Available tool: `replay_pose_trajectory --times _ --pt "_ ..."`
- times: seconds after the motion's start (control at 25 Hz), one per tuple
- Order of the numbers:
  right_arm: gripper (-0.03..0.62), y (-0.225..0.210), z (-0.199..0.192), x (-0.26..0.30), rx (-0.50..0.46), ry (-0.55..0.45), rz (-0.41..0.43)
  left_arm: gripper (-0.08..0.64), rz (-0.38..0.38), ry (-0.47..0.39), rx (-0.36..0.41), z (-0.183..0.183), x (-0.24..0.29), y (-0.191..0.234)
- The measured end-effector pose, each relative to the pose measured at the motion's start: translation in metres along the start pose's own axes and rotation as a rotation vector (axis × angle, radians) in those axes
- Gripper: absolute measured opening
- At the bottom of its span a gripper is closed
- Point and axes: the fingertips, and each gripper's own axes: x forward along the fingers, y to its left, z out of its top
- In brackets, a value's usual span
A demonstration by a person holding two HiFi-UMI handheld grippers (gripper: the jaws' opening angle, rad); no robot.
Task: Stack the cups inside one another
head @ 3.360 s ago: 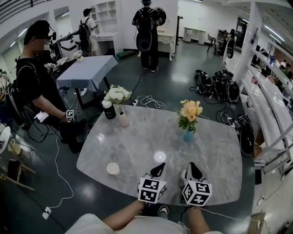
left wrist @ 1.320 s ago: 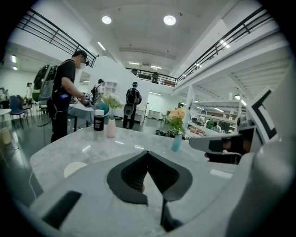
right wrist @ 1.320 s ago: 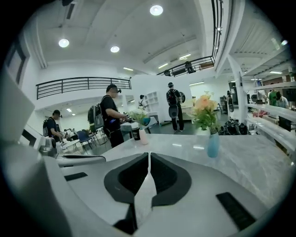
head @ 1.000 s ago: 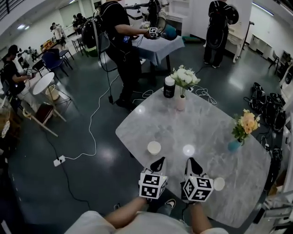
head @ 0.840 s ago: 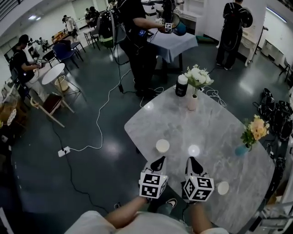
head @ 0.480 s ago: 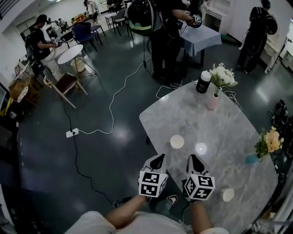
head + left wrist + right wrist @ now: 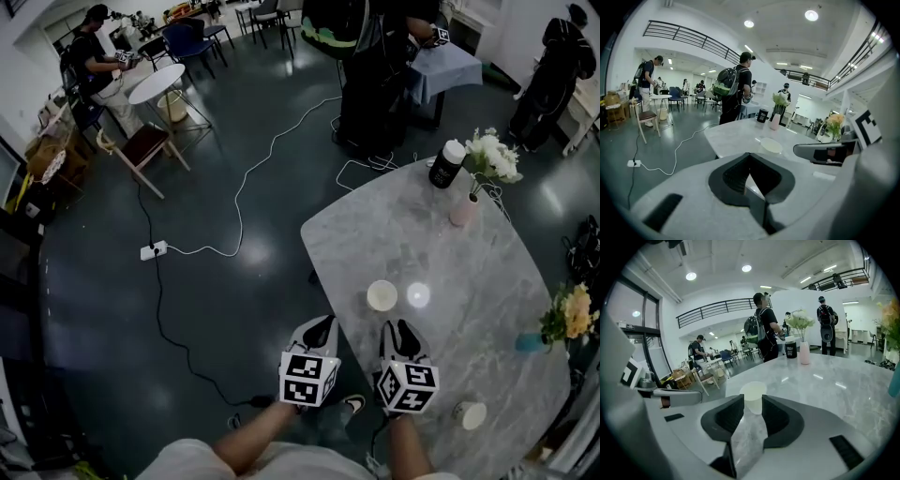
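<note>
A cream paper cup (image 7: 382,295) stands upright near the left edge of the grey marble table (image 7: 469,281). It also shows in the left gripper view as the cup (image 7: 771,145) and in the right gripper view as the cup (image 7: 753,397). A second cup (image 7: 469,414) stands at the near right. My left gripper (image 7: 319,330) hangs off the table's near-left edge, shut and empty (image 7: 749,155). My right gripper (image 7: 403,331) is just short of the first cup. Its jaws are opening with nothing between them, and the cup stands right beyond the tips (image 7: 751,400).
A pink vase of white flowers (image 7: 466,208) and a dark canister (image 7: 445,164) stand at the table's far end. A blue vase with yellow flowers (image 7: 530,342) is at the right. People stand beyond the table. A cable and power strip (image 7: 150,251) lie on the floor to the left.
The view has swung so the table sits further right. Both grippers have come down and closer to the left cup, which is now just ahead of the right gripper.
</note>
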Motion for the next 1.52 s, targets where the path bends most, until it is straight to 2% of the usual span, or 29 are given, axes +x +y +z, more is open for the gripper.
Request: replay_pose_trajectory --times 0.16,0.32,0.48,0.92,1.52 --pt "0.110 0.000 -0.007 0.018 0.005 0.027 0.013 -0.005 0.007 0.018 -0.017 -0.003 0.013 0.011" --pt "0.179 0.000 -0.015 0.035 -0.012 0.055 0.024 -0.005 -0.002 0.046 -0.024 -0.009 0.025 0.015" --pt "0.211 0.001 -0.021 0.047 -0.025 0.077 0.032 -0.005 -0.019 0.073 -0.022 -0.013 0.034 0.016" --pt "0.232 -0.002 -0.026 0.075 -0.052 0.103 0.041 -0.005 -0.042 0.125 -0.013 -0.019 0.056 0.026" --pt "0.235 0.008 -0.019 0.091 -0.083 0.099 0.052 -0.004 -0.063 0.143 -0.005 -0.016 0.064 0.033"
